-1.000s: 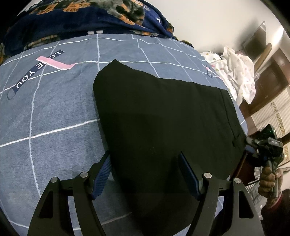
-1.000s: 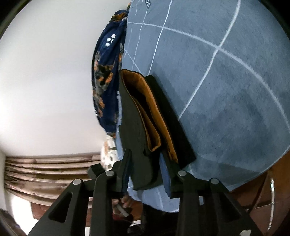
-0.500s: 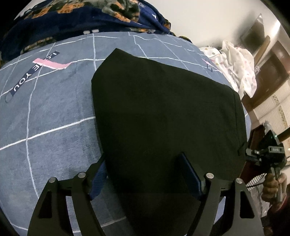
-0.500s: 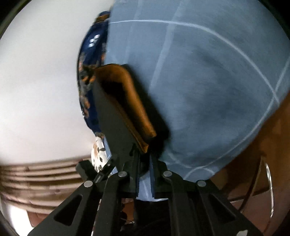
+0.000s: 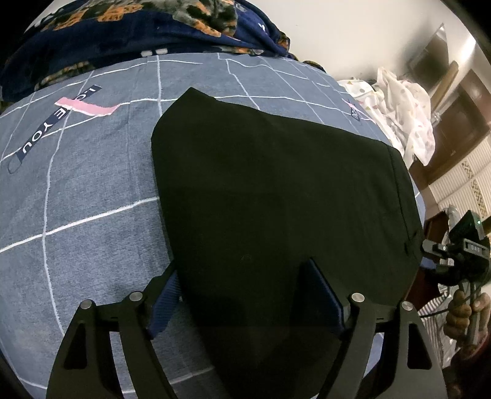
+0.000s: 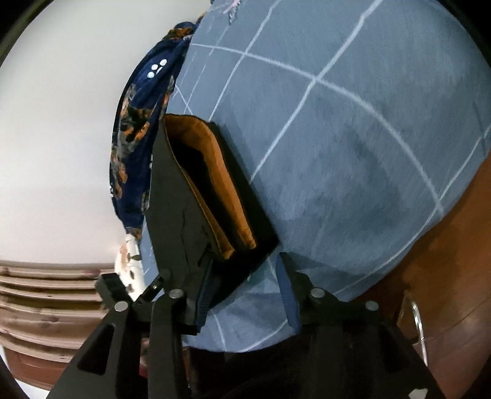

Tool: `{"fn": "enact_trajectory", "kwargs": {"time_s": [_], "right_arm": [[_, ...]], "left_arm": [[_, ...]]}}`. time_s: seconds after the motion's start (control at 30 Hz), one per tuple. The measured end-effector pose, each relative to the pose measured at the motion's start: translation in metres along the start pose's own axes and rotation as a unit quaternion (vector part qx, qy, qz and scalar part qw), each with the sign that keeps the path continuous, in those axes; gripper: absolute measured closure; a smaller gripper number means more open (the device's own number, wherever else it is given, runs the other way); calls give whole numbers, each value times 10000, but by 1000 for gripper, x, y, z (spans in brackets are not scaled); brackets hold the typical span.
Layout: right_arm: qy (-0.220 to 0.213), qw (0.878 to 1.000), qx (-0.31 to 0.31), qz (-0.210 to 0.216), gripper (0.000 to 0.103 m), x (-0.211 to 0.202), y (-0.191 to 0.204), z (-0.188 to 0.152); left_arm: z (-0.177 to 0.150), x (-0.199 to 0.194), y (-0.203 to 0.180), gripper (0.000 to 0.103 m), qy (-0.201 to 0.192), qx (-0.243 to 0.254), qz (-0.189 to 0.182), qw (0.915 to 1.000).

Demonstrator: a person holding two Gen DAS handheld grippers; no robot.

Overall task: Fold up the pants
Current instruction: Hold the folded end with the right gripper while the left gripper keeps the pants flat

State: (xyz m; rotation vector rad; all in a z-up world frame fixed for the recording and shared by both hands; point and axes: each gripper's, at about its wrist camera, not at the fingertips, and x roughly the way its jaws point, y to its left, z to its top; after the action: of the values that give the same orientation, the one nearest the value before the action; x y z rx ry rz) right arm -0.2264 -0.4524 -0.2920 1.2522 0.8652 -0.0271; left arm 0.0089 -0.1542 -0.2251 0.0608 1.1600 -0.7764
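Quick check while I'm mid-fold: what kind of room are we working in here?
Most likely a bedroom. The black pants lie on a bed with a blue grid-patterned sheet, a dark floral blanket is bunched at its far end, and dark wooden furniture stands along the wall.

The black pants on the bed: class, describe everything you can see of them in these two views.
The black pants lie folded flat in a broad, smooth panel on the blue grid-patterned bedcover. The cloth looks matte and woven, with a seam down one side. In the right wrist view the stacked layers show an orange-brown lining at the open end. The left claw straddles the near edge, open. The right claw is opening, the pants' corner between its pads.
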Motion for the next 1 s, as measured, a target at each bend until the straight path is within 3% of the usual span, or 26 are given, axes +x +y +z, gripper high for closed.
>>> {"fn": "enact_trajectory", "kwargs": {"time_s": [0.1,0.27,0.33,0.43,0.47,0.57,0.87,1.0], "right_arm": [[-93,9997,-227,-67,64,1,4,5],[-62,9992,-384,-134,75,3,6,7],[-6,9994,-291,159,80,3,6,8],[42,9955,-222,924,85,2,17,9],[13,9952,-252,948,85,2,20,11],[-5,9990,-240,371,85,8,8,17],[145,9987,-30,488,85,12,-7,19],[-24,9985,-537,99,78,10,13,20]], "left_arm": [[0,0,1,23,-2,23,4,10000],[0,1,2,22,-7,35,-15,10000],[0,1,2,22,-4,24,-5,10000],[0,-2,6,22,-69,-124,-20,9999],[0,-1,10,22,-89,-207,-24,9997],[0,-1,10,22,-80,-245,-21,9997],[-2,1,1,17,-98,57,118,9999],[-2,1,3,17,-115,24,69,9999]]}}
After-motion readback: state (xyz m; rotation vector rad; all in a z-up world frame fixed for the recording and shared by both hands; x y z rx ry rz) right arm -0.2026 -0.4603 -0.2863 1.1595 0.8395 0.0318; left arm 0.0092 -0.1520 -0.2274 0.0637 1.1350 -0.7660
